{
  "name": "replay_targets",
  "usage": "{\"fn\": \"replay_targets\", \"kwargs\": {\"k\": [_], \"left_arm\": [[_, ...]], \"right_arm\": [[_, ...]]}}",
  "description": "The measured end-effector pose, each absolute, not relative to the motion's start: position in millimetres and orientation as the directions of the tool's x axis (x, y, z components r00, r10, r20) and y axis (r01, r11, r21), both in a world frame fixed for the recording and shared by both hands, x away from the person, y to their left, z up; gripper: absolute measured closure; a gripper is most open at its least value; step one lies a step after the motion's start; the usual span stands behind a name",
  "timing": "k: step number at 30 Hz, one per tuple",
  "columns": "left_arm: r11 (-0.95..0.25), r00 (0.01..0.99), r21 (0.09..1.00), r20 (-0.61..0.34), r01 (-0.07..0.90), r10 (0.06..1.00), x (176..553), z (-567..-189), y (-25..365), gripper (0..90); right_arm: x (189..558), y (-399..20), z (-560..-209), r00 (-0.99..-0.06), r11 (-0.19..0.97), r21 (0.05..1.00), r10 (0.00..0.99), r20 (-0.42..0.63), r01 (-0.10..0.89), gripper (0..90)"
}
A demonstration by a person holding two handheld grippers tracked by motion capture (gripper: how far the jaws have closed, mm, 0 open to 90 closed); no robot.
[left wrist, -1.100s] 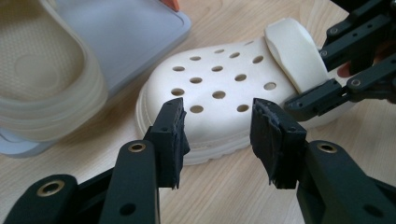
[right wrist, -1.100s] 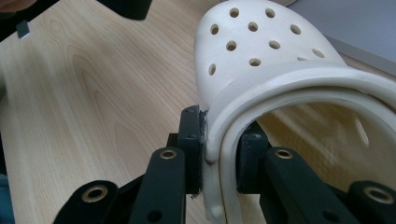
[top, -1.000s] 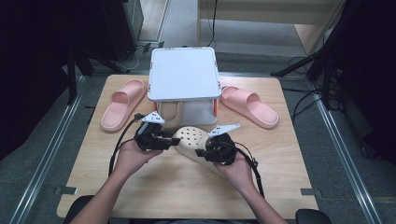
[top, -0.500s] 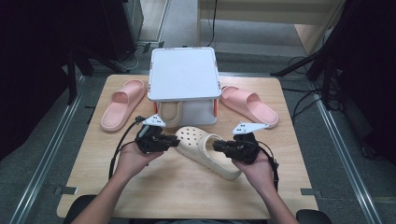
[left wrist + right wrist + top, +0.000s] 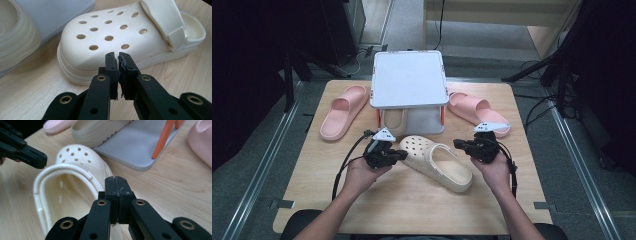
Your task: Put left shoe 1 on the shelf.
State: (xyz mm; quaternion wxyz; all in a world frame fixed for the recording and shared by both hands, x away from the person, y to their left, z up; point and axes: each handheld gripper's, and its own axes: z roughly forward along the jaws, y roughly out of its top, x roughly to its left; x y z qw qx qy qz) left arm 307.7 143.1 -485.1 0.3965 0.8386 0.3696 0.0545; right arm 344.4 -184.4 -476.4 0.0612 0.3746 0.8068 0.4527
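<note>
The wooden table [image 5: 412, 200] carries a grey two-level rack [image 5: 409, 79] at the back, with a pink slipper [image 5: 343, 111] on each side of it and a second cream shoe [image 5: 393, 119] tucked on its lower shelf. In front of the rack lies the cream clog [image 5: 438, 161], flat on its sole. Its long axis runs diagonally — the perforated toe toward the left gripper [image 5: 398, 155], the open heel toward the near right.

The left gripper is just beside the toe, so this hand is the nearer one; in the left gripper view its tips [image 5: 117, 57] point straight at the toe wall, but I cannot tell if they touch it. Its jaws have just been closing, with nothing between them. The right gripper [image 5: 460, 144] stands a little apart from the clog's right flank — jaws pressed together, empty, having just closed as well.
</note>
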Motion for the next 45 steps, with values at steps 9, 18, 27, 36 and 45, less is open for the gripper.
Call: {"fn": "replay_targets", "kwargs": {"k": [9, 18, 27, 36, 45], "left_arm": [[-0.427, 0.725, 0.694, -0.199, 0.58, 0.66, 314.5, -495.6, 137.9, 85.0], [-0.436, 0.732, 0.702, -0.178, 0.563, 0.657, 316.0, -496.4, 135.6, 83.8], [-0.432, 0.727, 0.694, -0.194, 0.576, 0.658, 324.5, -496.0, 131.7, 80.8], [-0.437, 0.734, 0.689, -0.206, 0.579, 0.648, 336.9, -494.9, 133.1, 82.4], [-0.428, 0.728, 0.678, -0.235, 0.598, 0.644, 346.0, -494.5, 136.5, 81.0]], "right_arm": [[350.2, -171.0, -489.1, -0.718, 0.375, 0.747, 0.669, 0.192, 0.549, 88.6], [342.2, -171.6, -490.1, -0.706, 0.352, 0.748, 0.676, 0.213, 0.563, 90.0], [316.8, -171.5, -489.3, -0.697, 0.346, 0.73, 0.674, 0.244, 0.59, 90.0], [299.3, -160.3, -490.6, -0.697, 0.353, 0.724, 0.675, 0.241, 0.592, 90.0], [290.9, -152.3, -493.2, -0.703, 0.346, 0.731, 0.666, 0.25, 0.588, 90.0]]}}
